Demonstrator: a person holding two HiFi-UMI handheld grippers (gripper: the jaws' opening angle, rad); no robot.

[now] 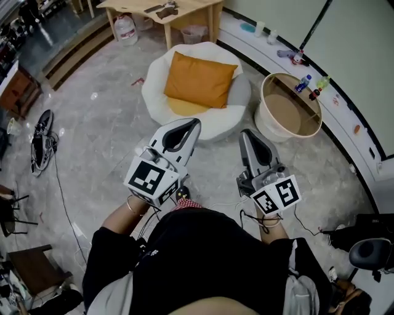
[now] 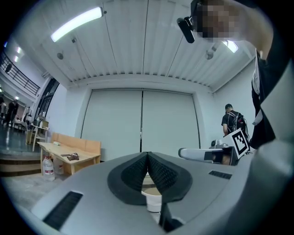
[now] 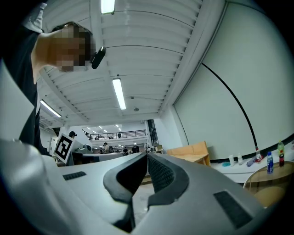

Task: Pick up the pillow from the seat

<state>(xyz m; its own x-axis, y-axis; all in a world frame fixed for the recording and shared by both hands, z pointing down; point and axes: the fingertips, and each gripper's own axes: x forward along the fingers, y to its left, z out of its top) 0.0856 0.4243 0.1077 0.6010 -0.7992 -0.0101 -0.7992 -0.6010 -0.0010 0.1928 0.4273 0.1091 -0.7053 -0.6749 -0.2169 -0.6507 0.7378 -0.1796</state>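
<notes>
An orange square pillow lies on a round white cushioned seat on the floor ahead of me. My left gripper is held in the air short of the seat's near edge, its jaws shut with nothing between them. My right gripper hovers to the right of it, also shut and empty. In the left gripper view the left gripper has its pads together, tilted up toward the ceiling. The right gripper is likewise closed and pointing upward in its own view.
A round beige tub stands right of the seat. A wooden table and a water jug are behind it. Bottles line a white ledge at right. Shoes and a cable lie on the floor at left.
</notes>
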